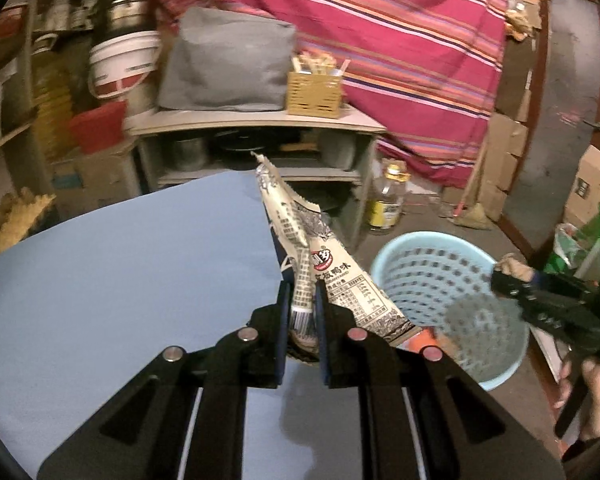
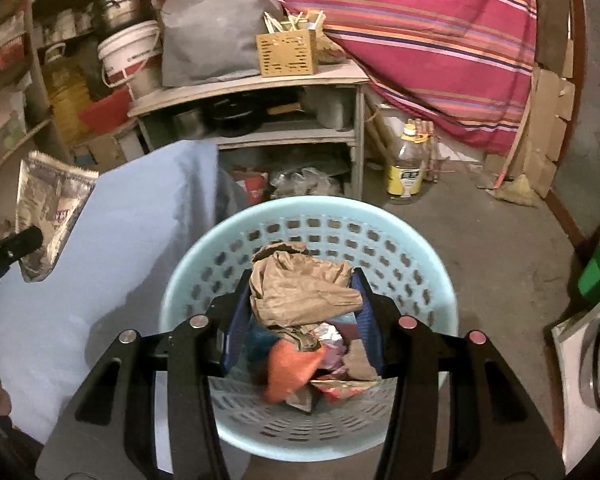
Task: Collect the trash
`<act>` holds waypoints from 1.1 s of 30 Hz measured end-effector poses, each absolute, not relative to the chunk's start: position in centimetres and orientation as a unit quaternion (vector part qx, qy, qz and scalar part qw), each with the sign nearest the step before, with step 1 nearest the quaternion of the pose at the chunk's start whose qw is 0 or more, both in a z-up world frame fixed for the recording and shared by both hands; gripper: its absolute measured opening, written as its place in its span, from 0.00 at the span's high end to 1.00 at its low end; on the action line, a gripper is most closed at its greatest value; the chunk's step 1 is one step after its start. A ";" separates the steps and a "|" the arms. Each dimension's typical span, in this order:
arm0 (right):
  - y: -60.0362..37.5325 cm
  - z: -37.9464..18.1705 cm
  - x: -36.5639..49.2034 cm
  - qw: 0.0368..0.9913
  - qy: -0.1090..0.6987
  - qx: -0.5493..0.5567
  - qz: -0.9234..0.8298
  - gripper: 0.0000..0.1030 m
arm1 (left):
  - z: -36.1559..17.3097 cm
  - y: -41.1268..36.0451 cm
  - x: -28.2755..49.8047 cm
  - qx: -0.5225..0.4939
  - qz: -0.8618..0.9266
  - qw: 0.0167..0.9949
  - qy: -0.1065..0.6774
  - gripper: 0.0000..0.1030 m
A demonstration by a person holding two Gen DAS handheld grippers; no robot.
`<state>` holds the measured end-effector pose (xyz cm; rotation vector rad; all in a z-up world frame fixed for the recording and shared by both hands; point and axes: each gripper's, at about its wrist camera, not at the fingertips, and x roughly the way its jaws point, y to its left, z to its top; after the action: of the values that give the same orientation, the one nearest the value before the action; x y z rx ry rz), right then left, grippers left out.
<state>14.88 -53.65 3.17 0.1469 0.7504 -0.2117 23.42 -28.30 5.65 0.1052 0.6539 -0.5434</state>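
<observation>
Wrapper (image 1: 324,276), printed snack pack, sits dead centre of the left wrist view, pinched low between the left gripper (image 1: 303,304) pads, top sticking up. In the right wrist view it's far left, mid-height, over the blue table (image 2: 132,216). Crumpled brown paper (image 2: 300,284) is centre frame there, clamped by the right gripper (image 2: 300,300) w/ jaws wide around the wad, right over the basket (image 2: 312,208). Pale blue, perforated, it's on the floor just beside the table edge, other scraps already at the bottom. Looks like the right is lined up to drop straight in; left waits its turn, probably. Shelf (image 1: 256,122) upper centre, oil bottle (image 2: 408,168) right of it.
</observation>
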 end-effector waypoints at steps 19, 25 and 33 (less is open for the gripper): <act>-59.1 5.3 11.3 0.927 0.316 0.092 -0.181 0.04 | 2.2 -39.7 22.8 0.085 -0.354 0.866 0.343 0.87; -60.0 5.2 10.9 0.924 0.315 0.107 -0.188 0.04 | 1.0 -42.0 22.9 0.085 -0.359 0.860 0.353 0.62; -60.5 4.8 10.9 0.921 0.320 0.117 -0.189 0.04 | 0.4 -41.4 23.2 0.093 -0.327 0.872 0.353 0.49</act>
<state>10.88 -60.50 4.84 0.2404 0.6570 -0.3876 23.20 -41.41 0.40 0.1938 0.7372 -0.6831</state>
